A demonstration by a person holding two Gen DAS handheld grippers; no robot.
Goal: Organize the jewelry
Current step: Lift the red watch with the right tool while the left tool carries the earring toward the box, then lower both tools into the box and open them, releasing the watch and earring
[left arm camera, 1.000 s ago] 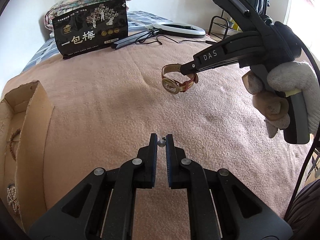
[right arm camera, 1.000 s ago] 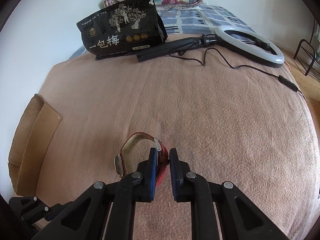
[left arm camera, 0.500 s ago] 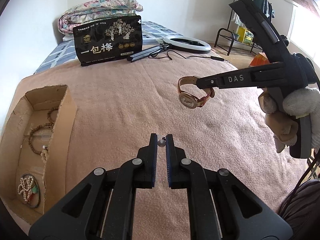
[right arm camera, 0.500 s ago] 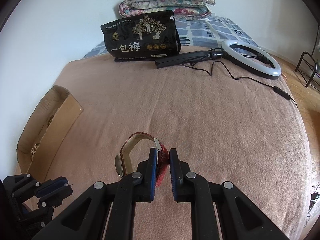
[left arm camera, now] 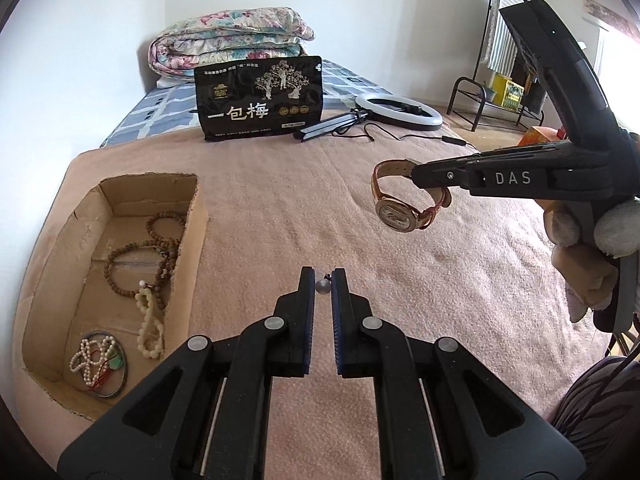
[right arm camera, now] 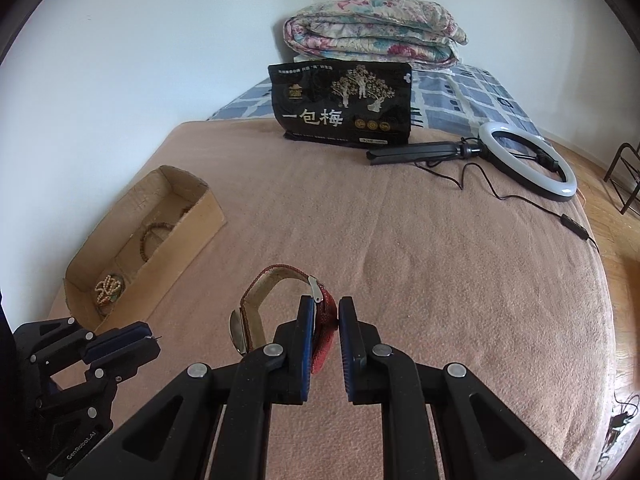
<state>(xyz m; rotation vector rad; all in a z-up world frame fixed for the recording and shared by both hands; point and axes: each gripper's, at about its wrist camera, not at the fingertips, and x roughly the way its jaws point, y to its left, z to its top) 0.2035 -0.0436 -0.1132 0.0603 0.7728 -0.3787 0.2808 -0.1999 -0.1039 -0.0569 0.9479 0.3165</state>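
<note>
My left gripper [left arm camera: 323,276] is shut on a small grey pearl earring [left arm camera: 322,286], held above the pink blanket. My right gripper [right arm camera: 326,308] is shut on the red strap of a gold wristwatch [right arm camera: 256,312]; the watch also shows in the left wrist view [left arm camera: 400,206], hanging in the air to the right. A cardboard box [left arm camera: 196,216] at the left holds brown bead bracelets [left arm camera: 160,248], a pale bead string [left arm camera: 148,320] and a pearl piece on a bangle [left arm camera: 98,360]. The box also shows in the right wrist view [right arm camera: 192,232], with the left gripper [right arm camera: 154,338] near its front end.
A black snack bag [left arm camera: 258,98] stands at the far side of the bed, with a folded quilt [left arm camera: 228,50] behind it. A ring light [left arm camera: 400,108] with tripod and cable lies at the back right. The pink blanket [left arm camera: 300,200] covers the bed.
Both grippers have risen and drawn back with their items held. The cardboard box has come fully into view at the left, showing its contents.
</note>
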